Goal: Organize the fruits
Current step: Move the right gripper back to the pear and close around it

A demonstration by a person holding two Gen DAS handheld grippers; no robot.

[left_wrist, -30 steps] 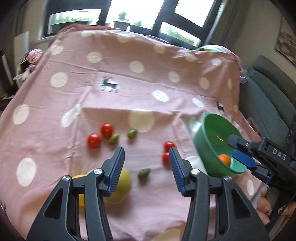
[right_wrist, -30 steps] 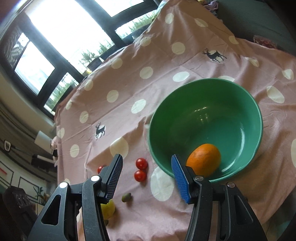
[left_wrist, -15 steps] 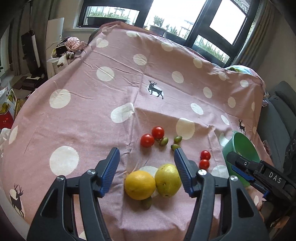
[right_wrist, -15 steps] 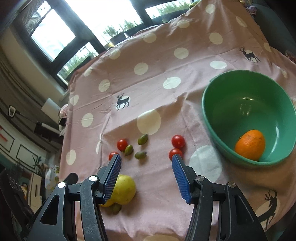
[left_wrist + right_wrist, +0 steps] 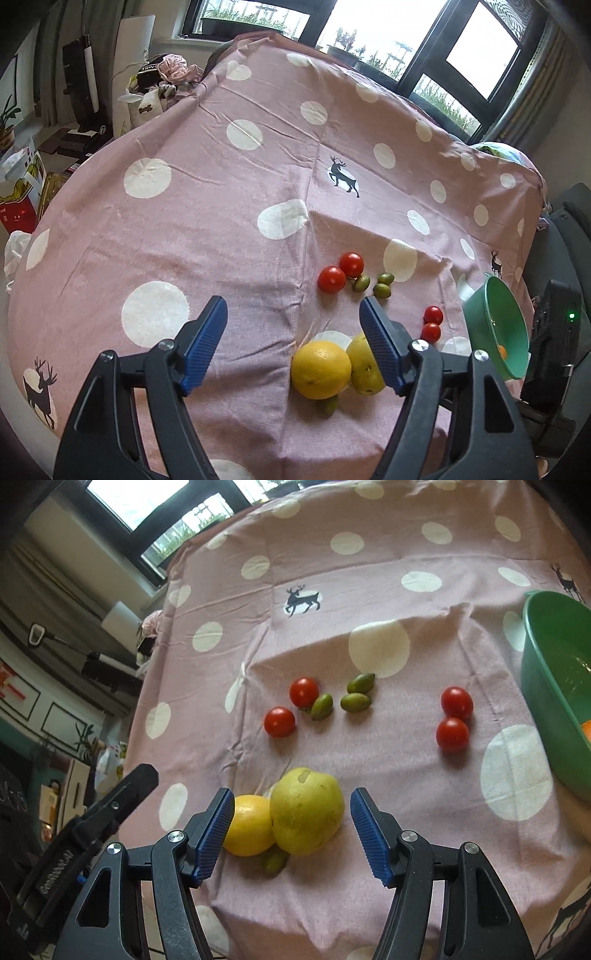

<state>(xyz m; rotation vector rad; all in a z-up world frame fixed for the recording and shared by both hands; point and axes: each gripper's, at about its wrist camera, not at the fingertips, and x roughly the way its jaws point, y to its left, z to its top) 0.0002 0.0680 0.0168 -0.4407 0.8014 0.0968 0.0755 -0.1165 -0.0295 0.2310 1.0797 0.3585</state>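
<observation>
A yellow-green pear [image 5: 306, 810] lies beside a yellow citrus [image 5: 251, 827] near the table's front, with a small green fruit [image 5: 275, 860] tucked under them. My right gripper [image 5: 291, 797] hovers over the pear; its jaws are opening and straddle it without touching. My left gripper [image 5: 291, 310] is just left of the same pair, the citrus [image 5: 320, 369] and the pear [image 5: 364, 369]. Its jaws are opening too, and the pads press on nothing. Farther back lie several cherry tomatoes [image 5: 304, 691] and green olive-like fruits [image 5: 355, 702]. The green bowl [image 5: 546, 672] at the right holds an orange [image 5: 501, 351].
A pink cloth with white dots and deer prints [image 5: 221, 203] covers the table, creased near the fruits. The left gripper's black body [image 5: 110, 812] shows at the right view's left edge. Bags and clutter [image 5: 162, 74] lie beyond the table's left side; windows are behind.
Both views have swung left from the bowl to the loose fruits. The right gripper dropped toward the pear. Both pairs of jaws stand wider than before.
</observation>
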